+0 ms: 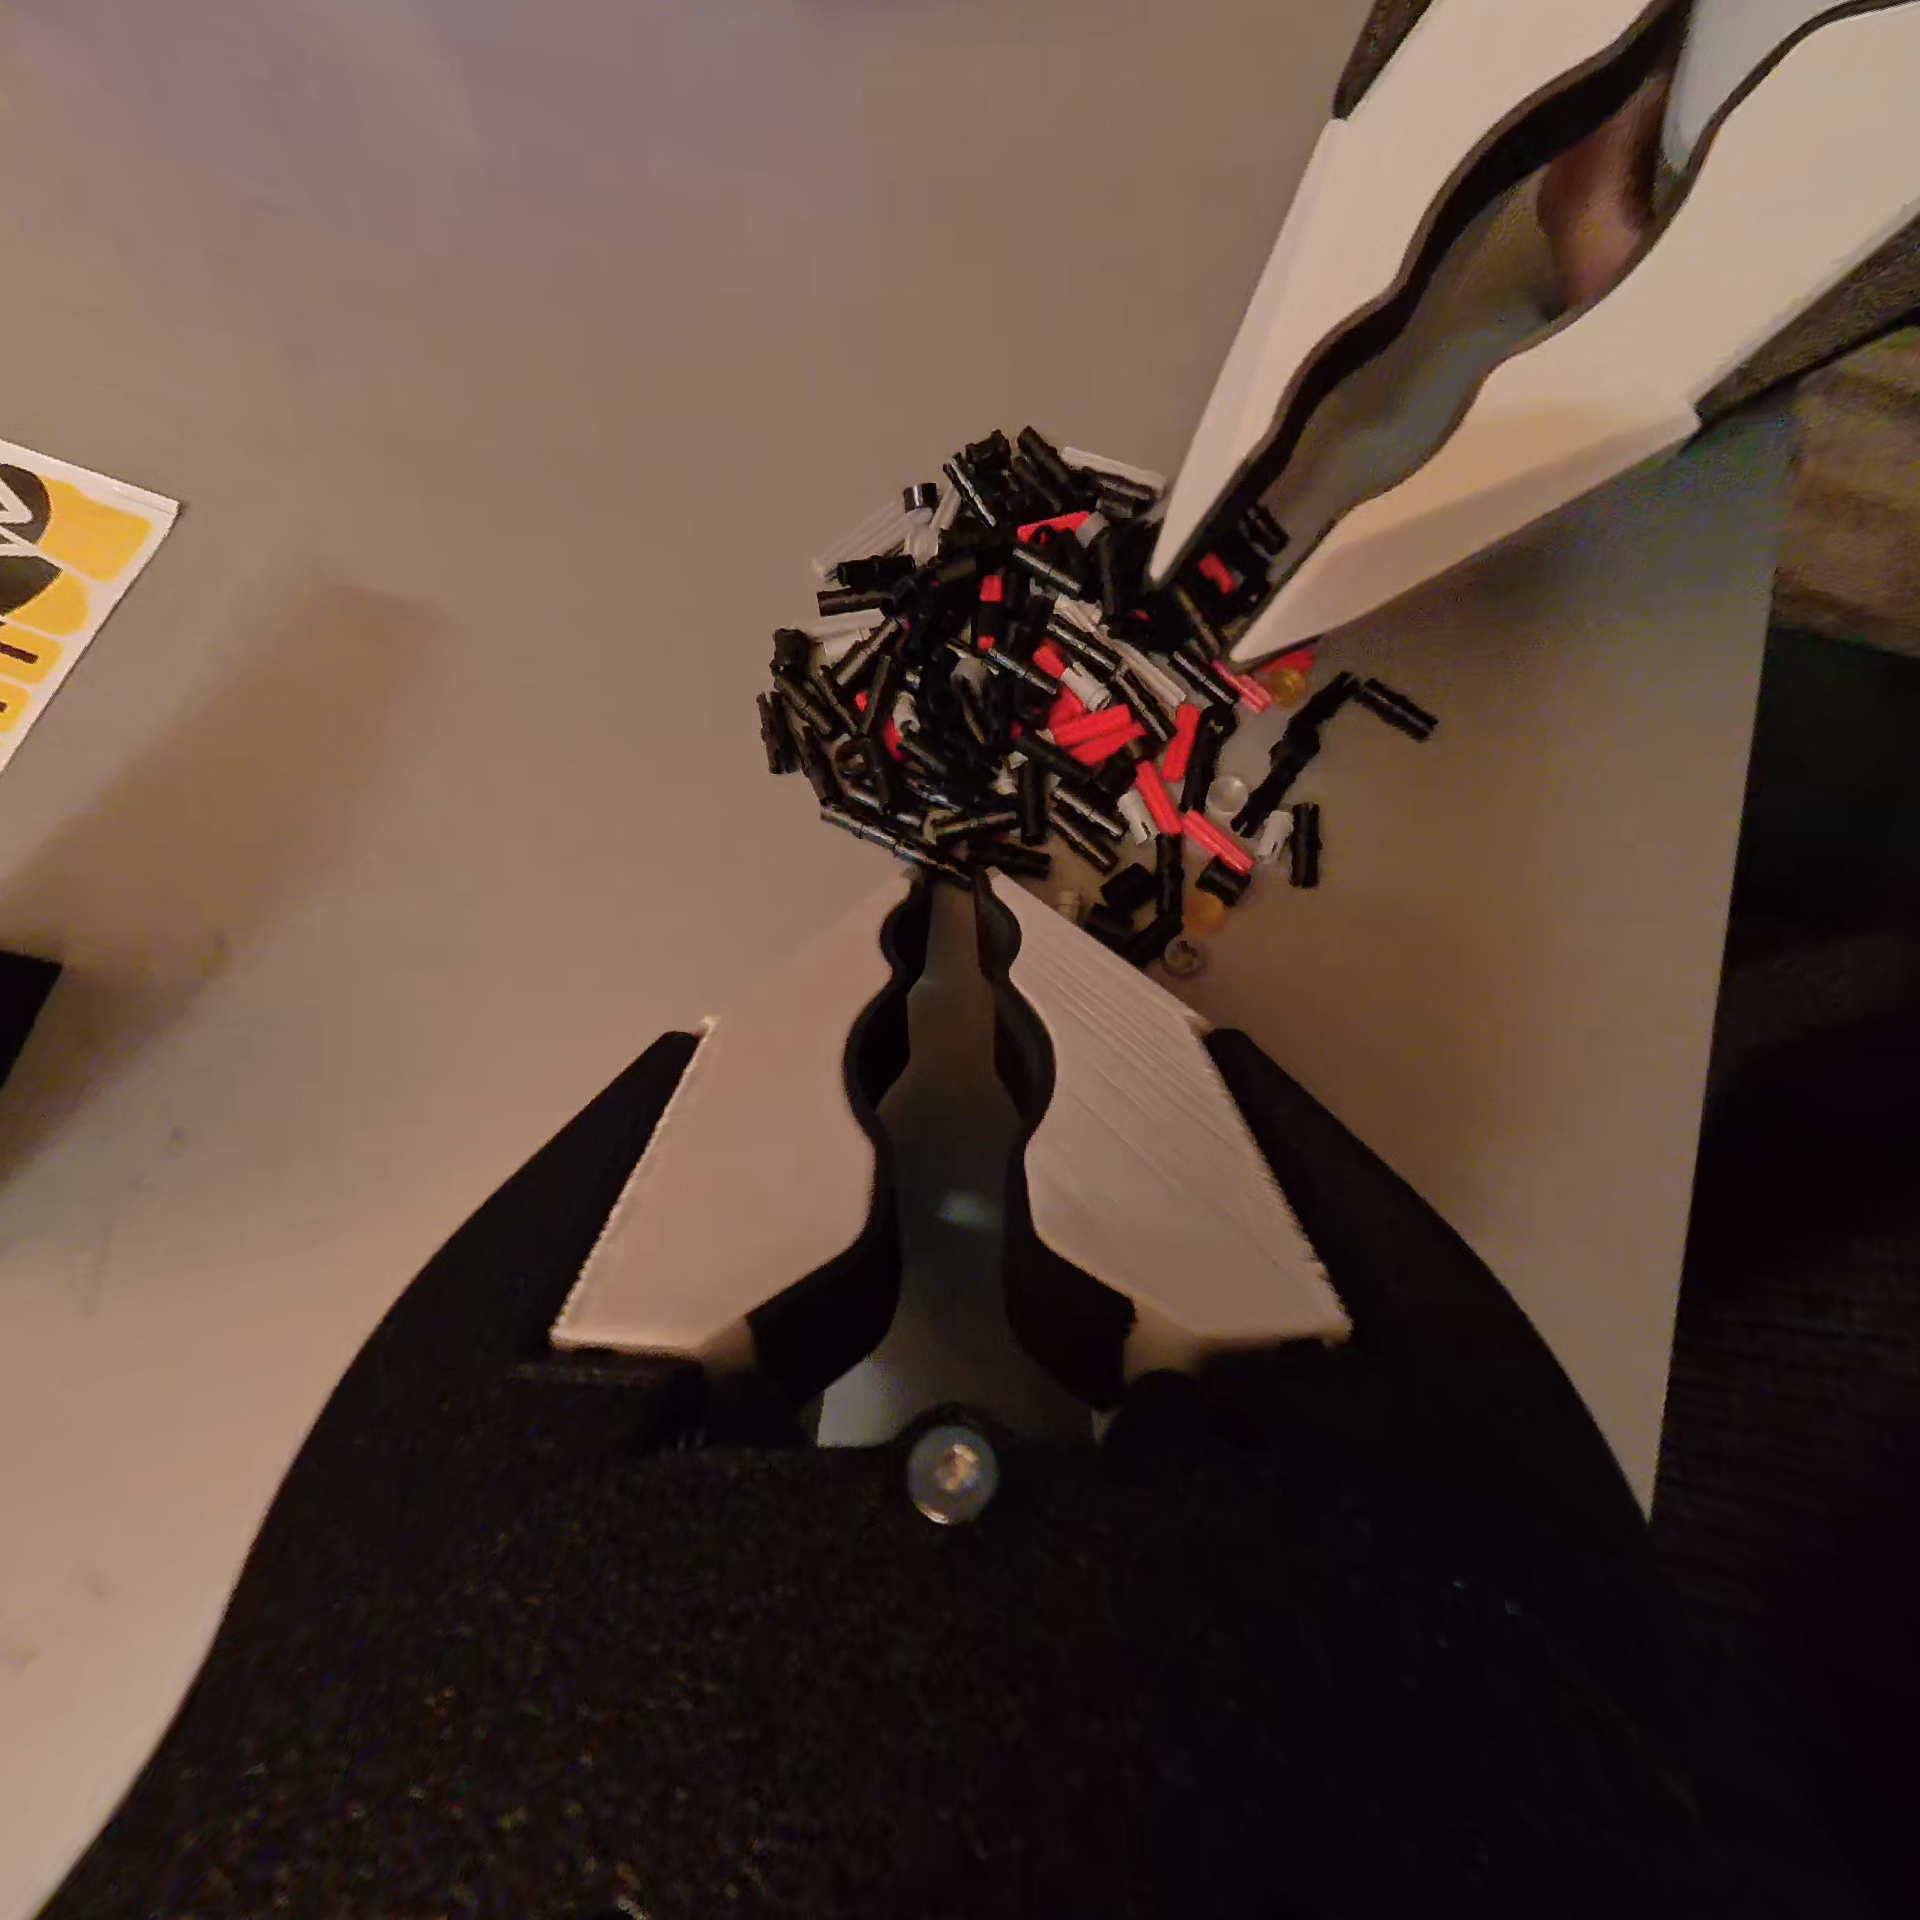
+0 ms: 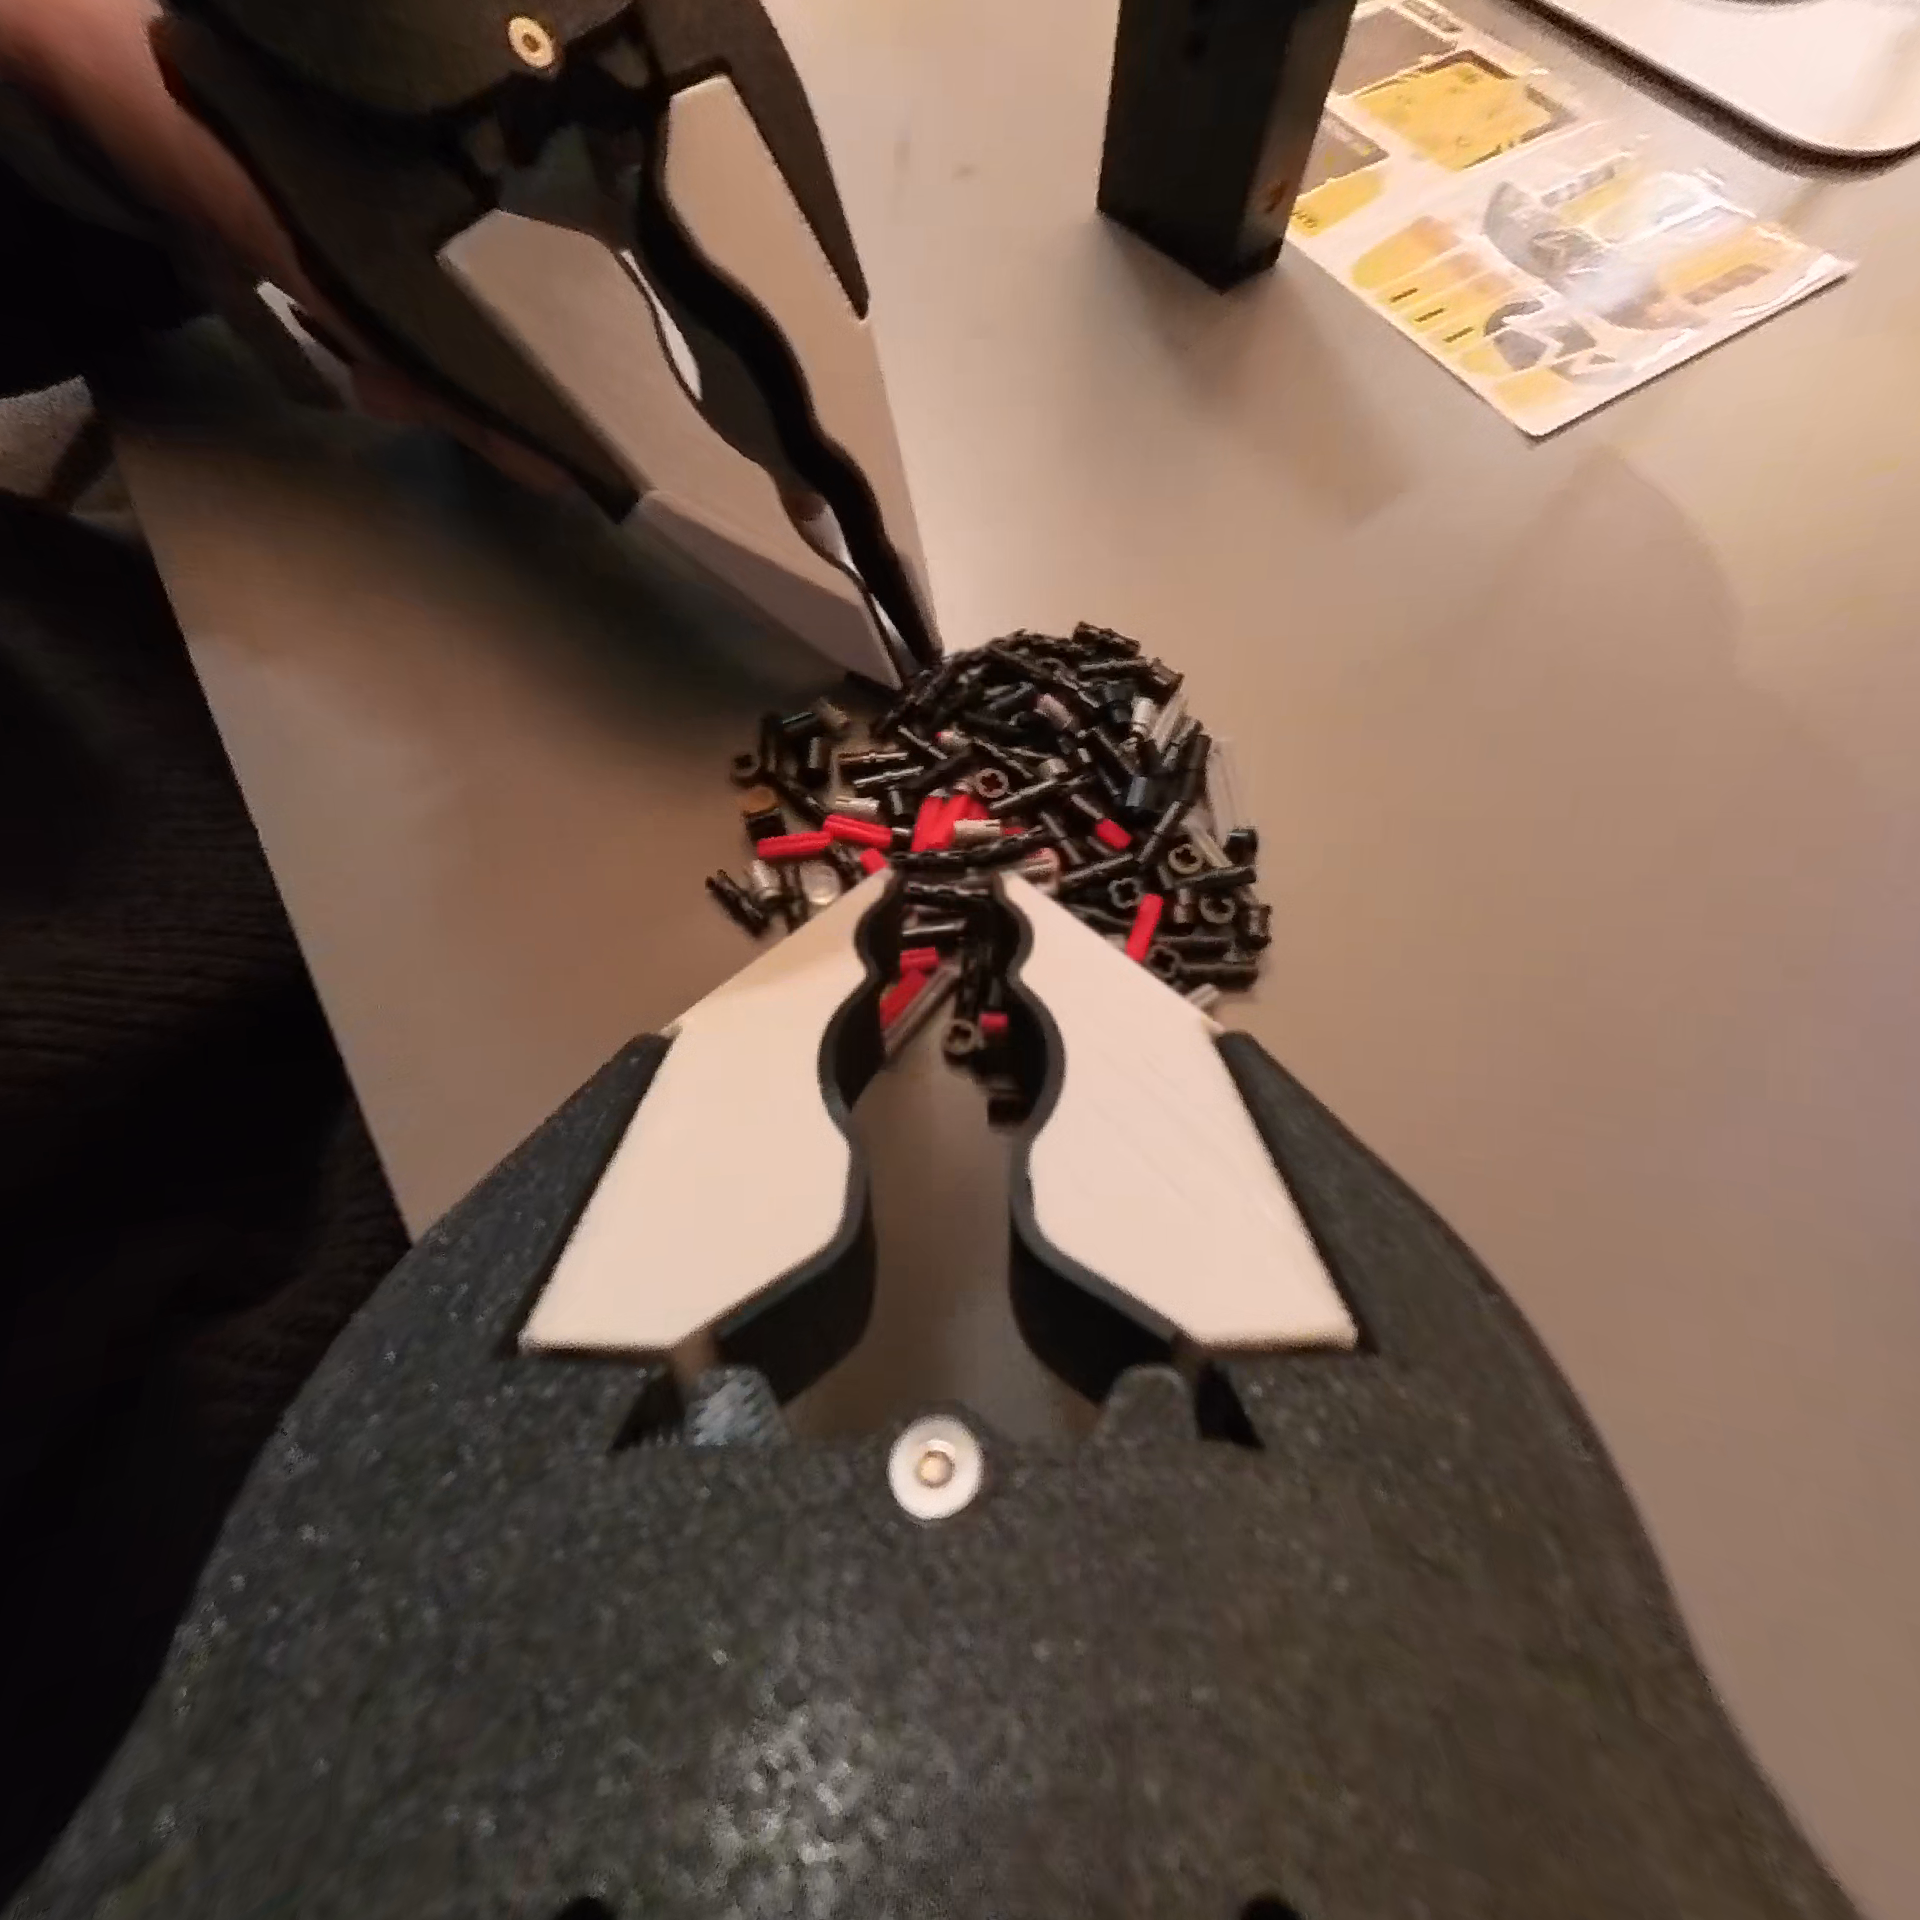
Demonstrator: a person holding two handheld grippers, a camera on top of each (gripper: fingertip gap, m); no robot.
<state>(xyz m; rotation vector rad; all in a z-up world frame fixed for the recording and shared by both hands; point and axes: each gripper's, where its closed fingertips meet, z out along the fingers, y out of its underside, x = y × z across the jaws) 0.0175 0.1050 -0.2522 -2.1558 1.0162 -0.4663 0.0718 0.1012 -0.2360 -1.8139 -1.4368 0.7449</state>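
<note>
The left gripper [image 1: 948, 881] has its jaws almost closed. Its tips touch the near edge of a pile [image 1: 987, 686] of small black, red and grey pins on the table [image 1: 520, 312]. I cannot tell whether a pin is pinched between them. The right gripper [image 2: 948, 883] has its jaws partly open, tips down in the pile's opposite side, with several pins lying between the fingers.

The risk I see is that the jaws catch several pins at once, or none, because the pins lie tangled and overlapping. A sideways sweep of either tip could scatter loose pins towards the table edge, which is close beside the pile. The two grippers face each other across the pile and could collide.
</note>
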